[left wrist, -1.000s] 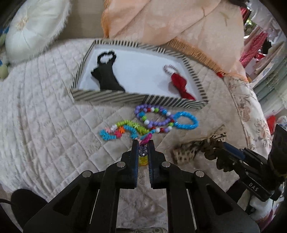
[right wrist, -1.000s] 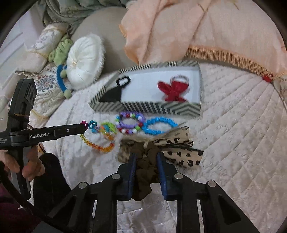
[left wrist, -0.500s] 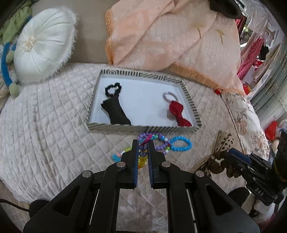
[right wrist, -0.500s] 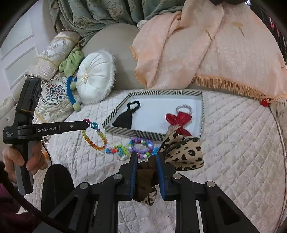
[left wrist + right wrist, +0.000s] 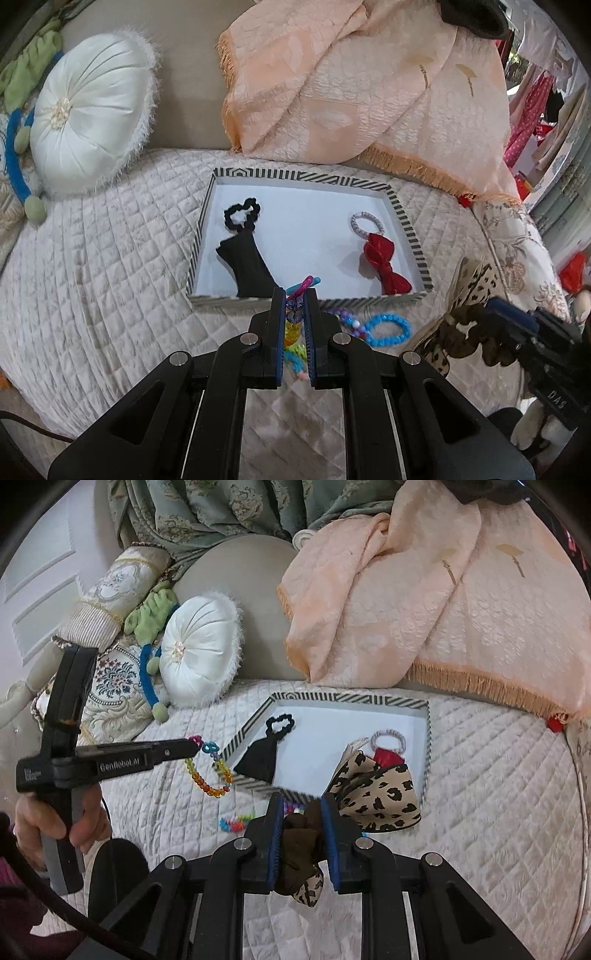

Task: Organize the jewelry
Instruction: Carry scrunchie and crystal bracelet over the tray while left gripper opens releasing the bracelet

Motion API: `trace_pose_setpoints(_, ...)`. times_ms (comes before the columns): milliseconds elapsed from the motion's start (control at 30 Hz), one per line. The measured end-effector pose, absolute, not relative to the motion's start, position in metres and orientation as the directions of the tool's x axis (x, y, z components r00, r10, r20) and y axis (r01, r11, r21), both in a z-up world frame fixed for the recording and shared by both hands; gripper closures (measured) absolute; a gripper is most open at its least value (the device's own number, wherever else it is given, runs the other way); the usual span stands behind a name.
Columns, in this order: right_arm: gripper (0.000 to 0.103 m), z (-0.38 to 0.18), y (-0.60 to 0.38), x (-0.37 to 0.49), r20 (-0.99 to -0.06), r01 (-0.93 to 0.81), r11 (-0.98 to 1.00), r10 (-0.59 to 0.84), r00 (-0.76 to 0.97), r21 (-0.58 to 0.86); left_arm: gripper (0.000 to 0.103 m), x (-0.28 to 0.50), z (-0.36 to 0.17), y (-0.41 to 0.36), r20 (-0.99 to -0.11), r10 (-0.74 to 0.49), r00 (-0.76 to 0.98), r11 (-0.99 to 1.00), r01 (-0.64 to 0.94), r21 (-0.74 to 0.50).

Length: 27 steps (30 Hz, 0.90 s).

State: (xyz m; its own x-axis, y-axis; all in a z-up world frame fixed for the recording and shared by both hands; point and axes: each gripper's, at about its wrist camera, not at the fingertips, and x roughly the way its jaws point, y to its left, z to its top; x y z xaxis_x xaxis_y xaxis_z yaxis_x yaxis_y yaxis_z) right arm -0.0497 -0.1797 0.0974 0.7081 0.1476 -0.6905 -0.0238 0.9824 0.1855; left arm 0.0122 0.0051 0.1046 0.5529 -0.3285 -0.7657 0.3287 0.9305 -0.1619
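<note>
My left gripper (image 5: 294,295) is shut on a multicolour bead chain (image 5: 291,325); from the right wrist view the chain (image 5: 210,779) dangles from its tips (image 5: 194,744) above the quilt, left of the tray. My right gripper (image 5: 302,806) is shut on the brown scrunchie of a leopard-print bow (image 5: 380,797), held in the air before the tray's near right corner. The striped tray (image 5: 303,173) holds a black scrunchie bow (image 5: 247,258) and a red bow on a silver hair tie (image 5: 384,258). A purple bead bracelet (image 5: 347,319) and a blue one (image 5: 388,328) lie on the quilt in front of it.
A white round cushion (image 5: 88,110) and a green plush toy (image 5: 151,609) sit at the back left. A peach fringed throw (image 5: 351,74) hangs behind the tray. More coloured beads (image 5: 236,821) lie on the quilt. A person's hand (image 5: 85,823) grips the left gripper's handle.
Both grippers have risen and pulled back. The bead chain has come up off the quilt, and the leopard bow has been lifted clear of it.
</note>
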Motion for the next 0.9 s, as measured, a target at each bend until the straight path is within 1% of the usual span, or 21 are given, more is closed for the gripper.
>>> trace_pose_setpoints(133,0.084,0.097,-0.188,-0.024,-0.694,-0.017,0.982,0.144,0.705,0.187,0.095,0.028,0.105,-0.001,-0.769,-0.313,0.557,0.935,0.323,-0.147)
trace_pose_setpoints(333,0.084,0.087,-0.199,0.017,-0.724,-0.012,0.987,0.125,0.678,0.16,0.095,0.062,0.103,-0.012,-0.774,-0.285,0.565,0.942,0.313,-0.119)
trace_pose_setpoints(633,0.084,0.064,-0.225,0.087,-0.755,0.023,0.986,0.113,0.647,0.167,0.095,0.11,0.085,-0.036,-0.794,-0.258,0.55,0.948,0.304,-0.098)
trace_pose_setpoints(767,0.084,0.051,-0.239,0.118,-0.757,0.061,0.977,0.116,0.643,0.202,0.095,0.134,0.074,-0.047,-0.805,-0.256,0.536,0.949,0.298,-0.103)
trace_pose_setpoints(900,0.084,0.038,-0.263,0.146,-0.737,0.13,0.948,0.134,0.663,0.29,0.095,0.155,0.062,-0.058,-0.813,-0.259,0.521,0.95,0.29,-0.117)
